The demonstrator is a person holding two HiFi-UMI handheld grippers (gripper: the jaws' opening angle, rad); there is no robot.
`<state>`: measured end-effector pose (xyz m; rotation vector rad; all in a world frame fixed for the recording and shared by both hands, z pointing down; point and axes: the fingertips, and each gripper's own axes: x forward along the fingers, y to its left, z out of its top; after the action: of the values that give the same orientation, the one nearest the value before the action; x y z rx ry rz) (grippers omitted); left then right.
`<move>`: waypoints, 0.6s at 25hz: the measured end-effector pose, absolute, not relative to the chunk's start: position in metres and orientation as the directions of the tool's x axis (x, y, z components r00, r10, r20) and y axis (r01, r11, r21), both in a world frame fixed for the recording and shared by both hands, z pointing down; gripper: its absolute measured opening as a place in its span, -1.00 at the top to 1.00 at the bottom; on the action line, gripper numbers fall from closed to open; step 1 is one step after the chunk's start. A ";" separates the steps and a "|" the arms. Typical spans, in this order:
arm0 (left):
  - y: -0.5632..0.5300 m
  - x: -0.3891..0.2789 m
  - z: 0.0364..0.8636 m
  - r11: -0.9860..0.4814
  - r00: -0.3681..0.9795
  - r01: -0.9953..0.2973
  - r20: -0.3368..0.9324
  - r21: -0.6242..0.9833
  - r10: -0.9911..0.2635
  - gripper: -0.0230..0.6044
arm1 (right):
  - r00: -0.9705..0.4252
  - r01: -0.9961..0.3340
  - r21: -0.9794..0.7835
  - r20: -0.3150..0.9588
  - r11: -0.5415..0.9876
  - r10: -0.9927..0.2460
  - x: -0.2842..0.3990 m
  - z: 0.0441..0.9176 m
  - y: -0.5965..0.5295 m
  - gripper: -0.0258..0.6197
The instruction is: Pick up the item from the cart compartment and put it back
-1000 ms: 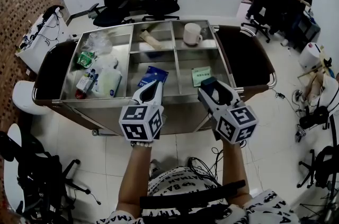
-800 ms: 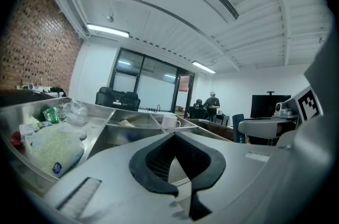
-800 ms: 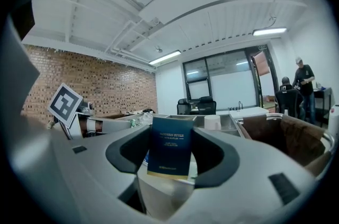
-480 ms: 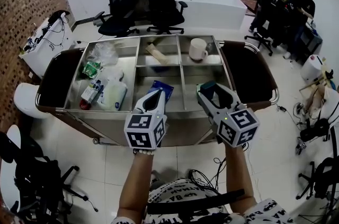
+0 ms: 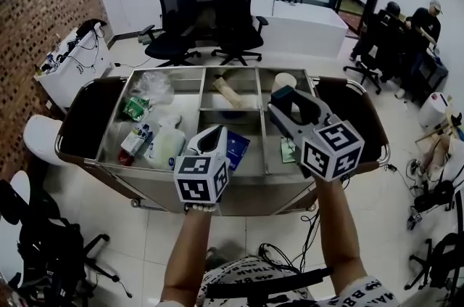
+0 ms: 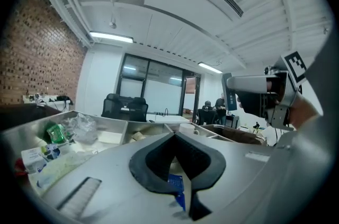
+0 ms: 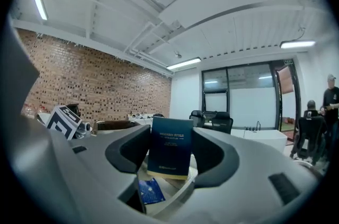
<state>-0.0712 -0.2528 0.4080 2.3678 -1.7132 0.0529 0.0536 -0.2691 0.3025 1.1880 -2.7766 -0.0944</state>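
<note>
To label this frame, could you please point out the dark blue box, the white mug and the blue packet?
dark blue box [image 7: 170,148], right gripper view, middle of its front face.
white mug [image 5: 283,80], head view, its visible top.
blue packet [image 5: 236,147], head view, its visible part.

In the head view, the mug is largely covered by the right gripper, and the blue packet is partly covered by the left gripper. The print on the dark blue box is too small to be read.
</note>
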 end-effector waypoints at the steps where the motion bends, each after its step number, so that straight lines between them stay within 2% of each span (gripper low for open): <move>1: -0.257 -0.075 0.407 -0.291 0.313 -0.944 0.155 0.154 -0.937 0.92 | -0.692 -0.707 0.113 0.090 0.698 -0.716 0.048 0.297 -0.276 0.13; 7: -0.280 -0.098 0.410 -0.253 0.279 -0.954 0.168 0.161 -0.946 0.92 | -0.724 -0.648 0.166 0.170 0.743 -0.669 0.013 0.283 -0.314 0.13; 15: -0.300 -0.118 0.402 -0.225 0.263 -0.957 0.222 0.182 -0.939 0.92 | -0.748 -0.589 0.122 0.292 0.799 -0.596 -0.034 0.278 -0.373 0.13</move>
<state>-0.1182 -0.3003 0.4023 2.2572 -1.7503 0.0931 -0.0336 -0.3732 0.2780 0.9050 -2.6711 -0.0318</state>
